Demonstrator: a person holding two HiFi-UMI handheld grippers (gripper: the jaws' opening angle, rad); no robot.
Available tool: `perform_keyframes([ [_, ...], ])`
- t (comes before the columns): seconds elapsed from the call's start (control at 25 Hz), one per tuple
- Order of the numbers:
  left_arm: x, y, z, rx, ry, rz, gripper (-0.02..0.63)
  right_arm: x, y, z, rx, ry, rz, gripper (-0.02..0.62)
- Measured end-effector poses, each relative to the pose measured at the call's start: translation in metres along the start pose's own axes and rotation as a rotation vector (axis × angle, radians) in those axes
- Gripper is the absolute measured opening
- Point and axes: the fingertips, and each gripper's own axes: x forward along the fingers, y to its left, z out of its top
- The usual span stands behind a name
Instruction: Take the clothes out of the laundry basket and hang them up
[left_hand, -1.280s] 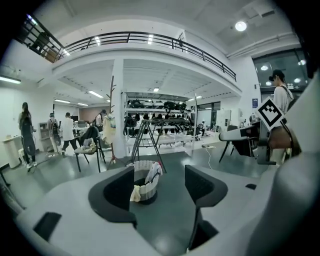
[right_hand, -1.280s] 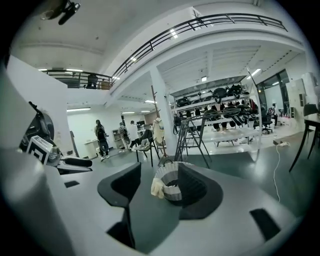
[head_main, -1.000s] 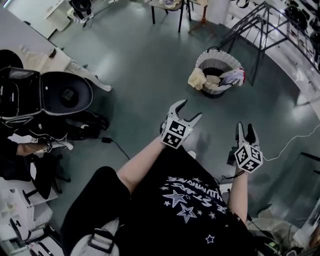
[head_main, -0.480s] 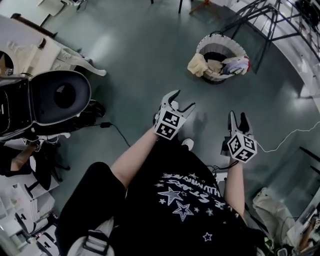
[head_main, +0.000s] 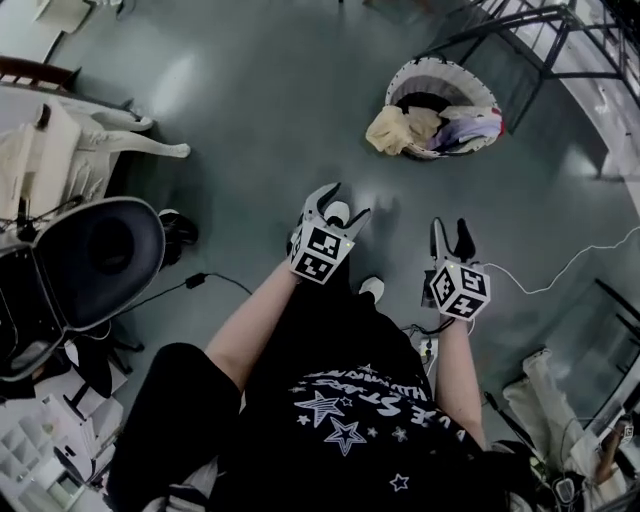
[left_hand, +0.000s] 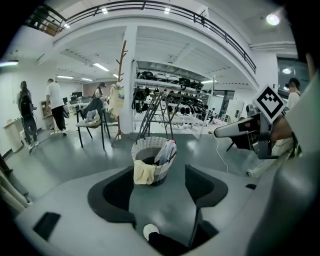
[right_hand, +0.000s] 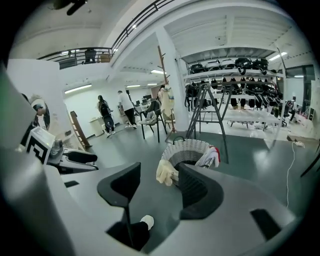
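Open grey-green floor (head_main: 250, 120) lies between the person and the laundry basket (head_main: 430, 65), which stands well ahead of both grippers; a dark metal rack (head_main: 520, 40) rises just behind it, an office chair (head_main: 90, 250) sits well off to the left, and a white cable (head_main: 560, 275) trails along the floor on the right. The round basket stands upright, mouth up; a cream garment (head_main: 388, 130) hangs over its near rim and a white-and-red garment (head_main: 470, 125) lies over the right rim. The left gripper (head_main: 345, 203) and right gripper (head_main: 450, 228) both point toward the basket, jaws spread and holding nothing.
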Motion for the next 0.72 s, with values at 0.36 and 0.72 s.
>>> perform_keyframes([
  [0.36, 0.064, 0.082, -0.034, 0.019, 0.038, -0.128, 0.322, 0.104, 0.036, -0.04, 0.006, 0.06, -0.083, 0.238],
  [0.72, 0.141, 0.142, -0.087, 0.008, 0.092, -0.238, 0.322, 0.186, 0.029, -0.078, 0.012, 0.124, -0.194, 0.236],
])
